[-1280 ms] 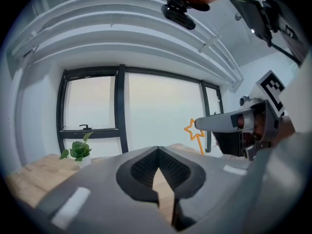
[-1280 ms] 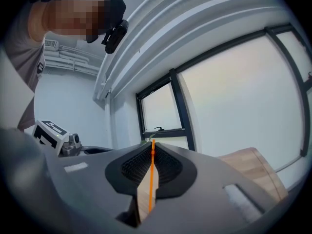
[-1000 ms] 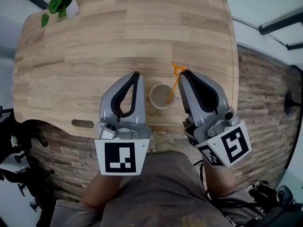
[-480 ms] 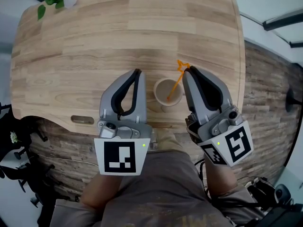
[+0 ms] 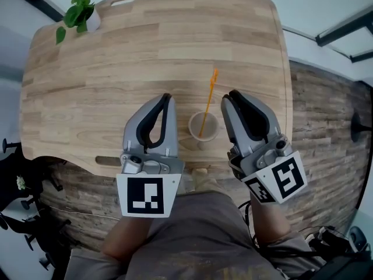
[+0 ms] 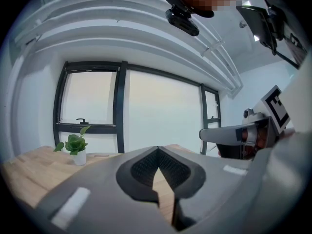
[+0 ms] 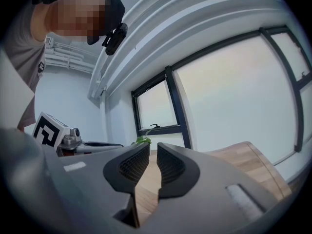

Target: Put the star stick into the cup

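Star stick (image 5: 208, 101) stands in the cup (image 5: 190, 127), clear of both grippers.

Right gripper (image 7: 150, 146): jaws parted by a narrow slit. Only wood grain shows through it, nothing pinched.

Left gripper (image 6: 156, 149): pad tips pressed together, nothing between them.

Head view: both grippers sit low over the near edge of the table (image 5: 116, 63) and flank the cup. The left one is just beside the cup's left side, the right one just beside its right. Contact with the cup cannot be told.

Hidden or unclear:
- The stick's lower end drops into the cup's mouth, and its very tip is hard to make out.
- Its top end shows thin and edge-on, so the star shape is not readable.
- The table's near edge is partly covered by the grippers and their marker cubes.

Stick's long axis leans, not upright. The foot is inside the cup. The top tilts away from the person and slightly right, past the far rim and over bare wood.

Potted plant (image 5: 77, 11) sits at the far left corner, well apart.
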Available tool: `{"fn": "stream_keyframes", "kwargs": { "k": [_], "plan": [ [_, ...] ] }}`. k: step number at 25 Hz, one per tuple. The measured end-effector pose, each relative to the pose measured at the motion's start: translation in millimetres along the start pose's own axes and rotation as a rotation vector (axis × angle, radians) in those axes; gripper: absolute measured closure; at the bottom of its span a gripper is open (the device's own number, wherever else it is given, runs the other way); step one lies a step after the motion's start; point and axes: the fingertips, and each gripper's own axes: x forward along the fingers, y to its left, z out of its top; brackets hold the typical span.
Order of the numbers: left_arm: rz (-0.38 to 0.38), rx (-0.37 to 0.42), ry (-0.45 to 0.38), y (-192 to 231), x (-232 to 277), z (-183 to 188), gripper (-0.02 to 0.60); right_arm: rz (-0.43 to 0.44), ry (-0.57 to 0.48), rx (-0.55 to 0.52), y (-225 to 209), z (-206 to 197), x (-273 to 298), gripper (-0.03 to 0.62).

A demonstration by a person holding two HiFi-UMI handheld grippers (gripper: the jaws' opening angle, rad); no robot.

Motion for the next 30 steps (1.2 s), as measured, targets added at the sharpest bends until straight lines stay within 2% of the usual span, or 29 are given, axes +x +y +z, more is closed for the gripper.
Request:
{"fn": "stream_keyframes", "kwargs": {
  "k": [8,14,20,30],
  "plan": [
    [-0.011,0.004,-0.108,-2.2,-13.6,59.9,0.581,-0.031,-0.115,-0.076,10.8,68.9,-11.4,0.539],
    [0.015,0.057,-0.191,4.8,-15.8,110.4,0.581,-0.06,-0.191,-0.183,16.9,120.0,-5.6,0.565],
    [0.037,0.101,-0.26,10.9,-17.0,140.1,0.581,-0.065,-0.21,-0.256,25.4,139.4,1.9,0.571],
    [0.027,0.106,-0.293,6.5,-8.0,150.5,0.581,-0.071,-0.211,-0.31,23.1,148.6,5.8,0.572]
  ]
}}
